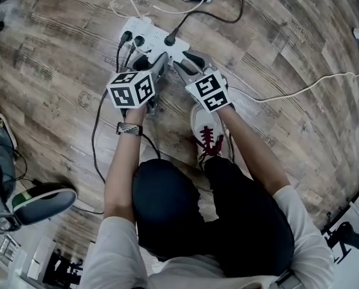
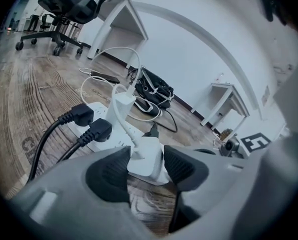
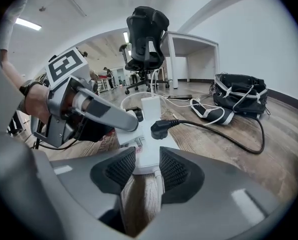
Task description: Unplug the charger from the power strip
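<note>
1 charger [image 2: 148, 160]: white, between jaws of left gripper [image 2: 145, 171]
Left gripper: jaws apart
Right gripper [image 3: 145, 167]: clamped on power strip [image 3: 150, 143]

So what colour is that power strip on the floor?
White. The power strip shows best in the head view.
</note>
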Demonstrator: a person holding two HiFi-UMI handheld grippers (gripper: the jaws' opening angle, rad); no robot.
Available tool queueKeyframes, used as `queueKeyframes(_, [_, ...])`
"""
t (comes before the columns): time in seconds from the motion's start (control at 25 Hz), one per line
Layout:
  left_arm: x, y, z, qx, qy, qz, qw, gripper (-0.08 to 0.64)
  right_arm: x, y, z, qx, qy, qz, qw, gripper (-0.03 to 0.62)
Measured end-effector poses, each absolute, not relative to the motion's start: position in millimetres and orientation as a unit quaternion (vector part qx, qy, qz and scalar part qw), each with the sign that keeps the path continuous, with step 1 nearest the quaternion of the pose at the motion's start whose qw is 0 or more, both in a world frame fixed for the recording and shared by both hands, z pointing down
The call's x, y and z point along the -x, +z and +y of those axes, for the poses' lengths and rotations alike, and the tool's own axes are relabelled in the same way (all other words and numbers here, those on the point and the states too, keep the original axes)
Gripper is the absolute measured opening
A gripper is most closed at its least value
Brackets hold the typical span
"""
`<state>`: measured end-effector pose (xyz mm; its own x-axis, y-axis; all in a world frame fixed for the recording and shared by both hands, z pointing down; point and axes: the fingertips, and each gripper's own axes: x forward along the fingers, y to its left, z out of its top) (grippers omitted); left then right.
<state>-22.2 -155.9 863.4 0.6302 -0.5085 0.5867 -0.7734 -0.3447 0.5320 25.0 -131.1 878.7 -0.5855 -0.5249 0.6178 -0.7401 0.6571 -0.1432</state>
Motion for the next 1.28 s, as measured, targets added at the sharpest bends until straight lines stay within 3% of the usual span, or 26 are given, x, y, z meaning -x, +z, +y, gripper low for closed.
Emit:
queueKeyframes(0.16, [27,867,-154,-0.801,0.185,-0.406,0.4,0.256,-30,879,-132,-0.37,0.197,-0.866,0.272,0.15])
queueKeyframes(0.6, [45,877,-136,-0.784,0.228,-0.411,0.405,0.259,-28,869,-136,-0.384,0.212,-0.864,0.25,0.147])
queueKeyframes(1.0, [62,863,-129,-0.791,0.258,-0.418,0.366,0.256,-32,856,-140,-0.41,0.22,-0.855,0.228,0.141])
queueKeyframes(1.12, [65,853,-130,-0.796,0.259,-0.424,0.344,0.23,-35,851,-140,-0.417,0.218,-0.853,0.224,0.138])
queueKeyframes(1.28, [74,837,-135,-0.8,0.253,-0.446,0.311,0.116,-35,842,-141,-0.424,0.222,-0.853,0.209,0.133])
